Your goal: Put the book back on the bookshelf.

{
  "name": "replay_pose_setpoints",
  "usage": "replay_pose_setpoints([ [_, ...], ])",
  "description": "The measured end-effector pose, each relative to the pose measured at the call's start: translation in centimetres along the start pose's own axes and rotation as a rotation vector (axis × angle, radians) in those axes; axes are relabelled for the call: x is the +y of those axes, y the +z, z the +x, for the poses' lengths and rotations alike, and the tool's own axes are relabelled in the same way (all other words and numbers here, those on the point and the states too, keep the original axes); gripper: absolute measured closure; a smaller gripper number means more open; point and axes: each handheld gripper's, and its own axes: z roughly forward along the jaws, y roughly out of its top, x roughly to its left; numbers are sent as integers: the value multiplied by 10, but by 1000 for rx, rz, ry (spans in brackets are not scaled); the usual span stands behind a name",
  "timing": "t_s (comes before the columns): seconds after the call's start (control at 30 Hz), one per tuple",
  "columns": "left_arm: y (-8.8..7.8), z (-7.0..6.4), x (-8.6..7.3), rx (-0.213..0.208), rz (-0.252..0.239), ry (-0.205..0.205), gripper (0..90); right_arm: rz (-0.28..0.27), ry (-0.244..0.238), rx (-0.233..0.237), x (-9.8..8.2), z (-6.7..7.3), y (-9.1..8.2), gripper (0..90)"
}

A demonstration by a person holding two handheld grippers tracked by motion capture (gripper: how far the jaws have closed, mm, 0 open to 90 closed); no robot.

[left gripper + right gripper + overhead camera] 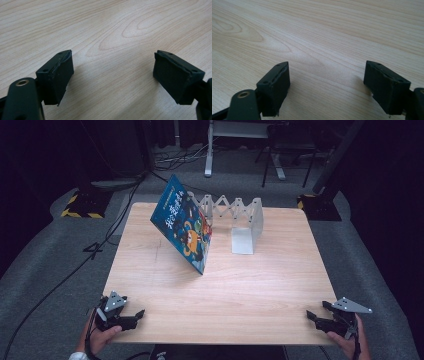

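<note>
My left hand-held gripper [134,316] and right hand-held gripper [316,317] rest wide open and empty on the table [240,290], the tilted book [184,225] and rack [240,220] well ahead.

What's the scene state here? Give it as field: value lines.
surface: wooden table
book: blue picture book, tilted, leaning against the rack's left end
rack: white expandable book rack, far centre of table, slots look empty
left gripper: open, near-left table edge, holding nothing
right gripper: open, near-right table edge, holding nothing
contact: neither gripper touches book or rack
</note>
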Motion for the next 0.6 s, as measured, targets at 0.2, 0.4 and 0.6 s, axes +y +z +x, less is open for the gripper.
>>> replay_pose_setpoints([
  [0.2, 0, 0, 0, -2, 1, -1, 172, 2, 9, -7, 0, 0, 0, 216],
  [0.4, 0, 0, 1, -6, 4, -3, 172, 2, 13, -11, 1, 0, 0, 220],
  [0.6, 0, 0, 2, -12, 12, 2, 172, 4, 17, -11, 1, -1, 0, 221],
])
